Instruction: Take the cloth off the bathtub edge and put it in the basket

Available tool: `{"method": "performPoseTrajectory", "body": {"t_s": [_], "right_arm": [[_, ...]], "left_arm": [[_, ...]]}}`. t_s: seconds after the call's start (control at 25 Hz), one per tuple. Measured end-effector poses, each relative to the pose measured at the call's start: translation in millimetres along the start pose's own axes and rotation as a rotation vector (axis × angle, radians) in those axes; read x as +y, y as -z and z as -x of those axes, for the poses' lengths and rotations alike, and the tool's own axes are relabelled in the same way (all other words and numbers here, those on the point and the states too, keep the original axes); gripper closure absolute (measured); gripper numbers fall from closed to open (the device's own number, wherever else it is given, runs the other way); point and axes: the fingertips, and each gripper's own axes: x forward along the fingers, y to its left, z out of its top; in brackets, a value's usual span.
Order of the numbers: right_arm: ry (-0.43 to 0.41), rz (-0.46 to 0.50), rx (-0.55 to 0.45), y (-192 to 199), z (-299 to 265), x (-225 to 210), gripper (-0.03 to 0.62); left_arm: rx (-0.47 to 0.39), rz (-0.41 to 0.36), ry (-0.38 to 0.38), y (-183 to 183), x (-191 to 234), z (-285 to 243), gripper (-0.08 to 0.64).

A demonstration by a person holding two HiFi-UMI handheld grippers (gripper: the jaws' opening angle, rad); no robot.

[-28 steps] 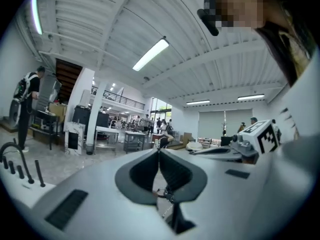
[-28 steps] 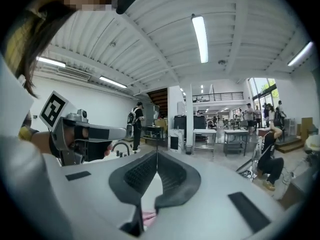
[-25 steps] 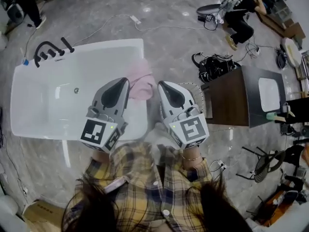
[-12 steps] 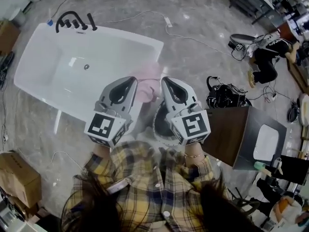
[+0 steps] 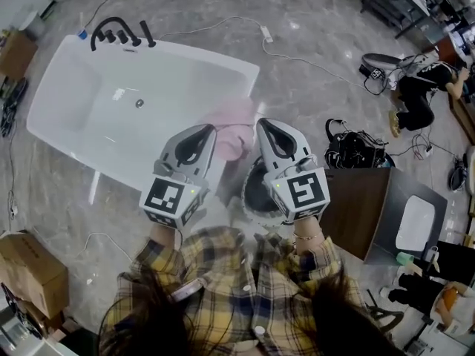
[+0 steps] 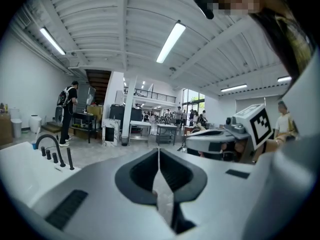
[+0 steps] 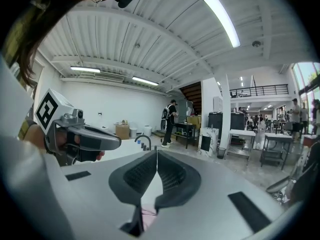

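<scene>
A pink cloth (image 5: 234,127) is draped over the near right end of the white bathtub (image 5: 89,124). Both grippers hover above it, held level. My left gripper (image 5: 210,127) is shut and empty, just left of the cloth. Just right of the cloth, my right gripper (image 5: 261,122) is shut and empty too. A round dark basket (image 5: 246,192) with a pale rim stands on the floor beside the tub, partly hidden under the right gripper. In the right gripper view a sliver of the pink cloth (image 7: 146,217) shows below the shut jaws of the right gripper (image 7: 156,152). The left gripper (image 6: 159,149) looks across the room.
A black faucet set (image 5: 116,32) sits at the tub's far end. A dark wooden cabinet (image 5: 355,202) stands right of the basket, with bags and cables (image 5: 356,148) behind it. A cardboard box (image 5: 30,269) lies at the lower left. People stand at benches (image 6: 67,111) far off.
The head view has swung, so the tub sits further left and the basket has come into sight under the right gripper. Both grippers stay shut, side by side over the cloth.
</scene>
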Motion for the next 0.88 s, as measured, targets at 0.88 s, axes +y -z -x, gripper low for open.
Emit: {"method": "performPoseTrajectory", "body": {"t_s": [0.88], "right_arm": [[-0.066, -0.082, 0.139, 140.2, -58.8, -9.2, 0.574]], "left_arm": [[0.176, -0.144, 0.127, 124.3, 29.8, -67.7, 0.537]]}}
